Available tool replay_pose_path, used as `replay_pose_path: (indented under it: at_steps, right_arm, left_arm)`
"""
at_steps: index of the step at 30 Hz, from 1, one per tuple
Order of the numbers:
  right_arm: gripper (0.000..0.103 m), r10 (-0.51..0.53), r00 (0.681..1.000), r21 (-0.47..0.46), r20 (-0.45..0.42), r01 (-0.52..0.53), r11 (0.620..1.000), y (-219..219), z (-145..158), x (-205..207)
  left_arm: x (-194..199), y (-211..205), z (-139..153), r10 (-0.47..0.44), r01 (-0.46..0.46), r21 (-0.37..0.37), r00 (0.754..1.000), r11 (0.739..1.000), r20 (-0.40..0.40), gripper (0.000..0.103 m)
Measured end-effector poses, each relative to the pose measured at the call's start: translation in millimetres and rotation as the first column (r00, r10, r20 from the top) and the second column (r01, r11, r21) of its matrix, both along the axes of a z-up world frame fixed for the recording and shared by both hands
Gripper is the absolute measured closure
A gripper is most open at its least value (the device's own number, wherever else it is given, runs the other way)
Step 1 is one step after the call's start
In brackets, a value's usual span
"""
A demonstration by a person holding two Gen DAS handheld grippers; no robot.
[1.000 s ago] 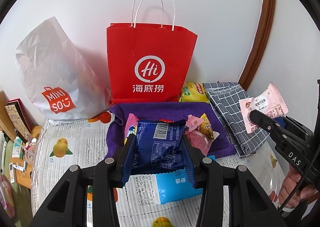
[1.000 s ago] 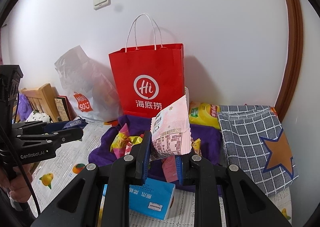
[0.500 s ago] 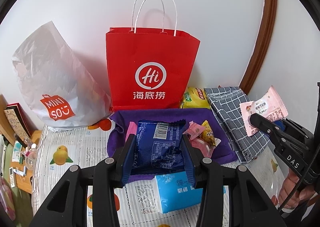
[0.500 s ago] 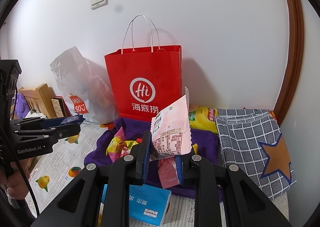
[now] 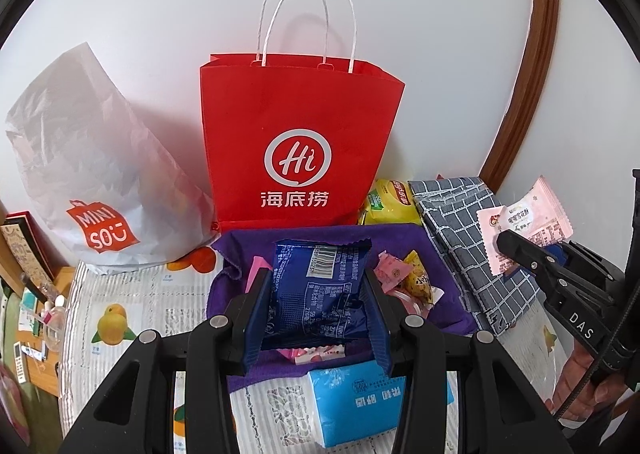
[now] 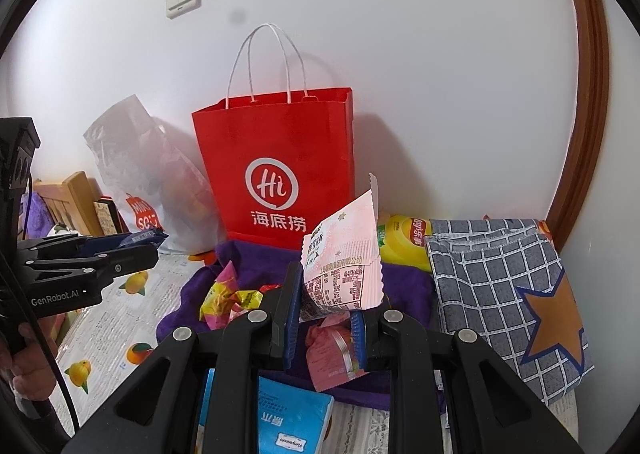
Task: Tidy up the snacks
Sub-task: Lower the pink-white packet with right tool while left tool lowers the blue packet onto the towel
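Observation:
In the left wrist view my left gripper (image 5: 316,286) is shut on a dark blue snack packet (image 5: 320,274), held above a purple cloth (image 5: 400,242) in front of an upright red paper bag (image 5: 300,142). At the right my right gripper (image 5: 516,250) is shut on a pink snack packet (image 5: 528,218). The right wrist view shows that pink packet (image 6: 344,254) upright between the fingers of my right gripper (image 6: 326,302), just right of the red bag (image 6: 280,158). My left gripper (image 6: 136,250) is at the left. Loose wrapped candies (image 6: 228,294) lie on the cloth.
A white plastic bag (image 5: 92,158) leans on the wall left of the red bag. A yellow chip bag (image 6: 404,242) and a checked fabric bag (image 6: 500,274) lie to the right. A blue tissue box (image 5: 360,402) sits near the front. A wooden door frame (image 6: 580,94) bounds the right.
Both grippers have edged closer to the red bag, each keeping hold of its packet. The bag looks larger and the tissue box has slid lower in view.

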State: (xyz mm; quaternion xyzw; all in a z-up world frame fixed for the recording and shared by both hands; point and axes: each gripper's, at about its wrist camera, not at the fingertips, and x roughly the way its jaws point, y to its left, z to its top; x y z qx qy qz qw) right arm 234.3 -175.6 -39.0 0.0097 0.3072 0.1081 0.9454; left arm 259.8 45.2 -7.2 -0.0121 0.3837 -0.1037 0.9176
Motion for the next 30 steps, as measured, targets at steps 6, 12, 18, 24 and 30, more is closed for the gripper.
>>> replay_pose_path:
  at_steps: [6, 12, 18, 24, 30]
  right_arm:
    - [0.081, -0.005, 1.000, 0.011, -0.008, 0.005, 1.000, -1.0, -5.1, 13.0]
    - [0.081, -0.013, 1.000, 0.030, -0.010, 0.013, 0.999, -3.1, -8.4, 26.6]
    - [0.081, -0.022, 1.000, 0.037, -0.013, 0.023, 0.999, -6.5, -12.3, 40.5]
    - [0.081, -0.030, 0.999, 0.043, -0.021, 0.031, 0.999, -9.9, -18.3, 53.9]
    - [0.081, -0.047, 0.998, 0.071, -0.040, 0.050, 0.996, -14.7, -26.8, 68.5]
  left_arm:
    - [14.2, 0.6, -6.2, 0.000, 0.000, -0.002, 1.000, 1.000, -0.011, 0.061]
    - [27.0, 0.3, -9.3, -0.003, 0.003, -0.007, 1.000, 1.000, -0.015, 0.061]
    - [40.0, -0.2, -10.5, 0.000, 0.000, -0.010, 1.000, 1.000, -0.016, 0.061]
    - [51.7, -2.6, -10.6, -0.004, 0.004, -0.023, 1.000, 1.000, -0.019, 0.061]
    - [64.7, -8.1, -16.2, -0.016, 0.015, -0.036, 0.999, 0.999, -0.034, 0.061]
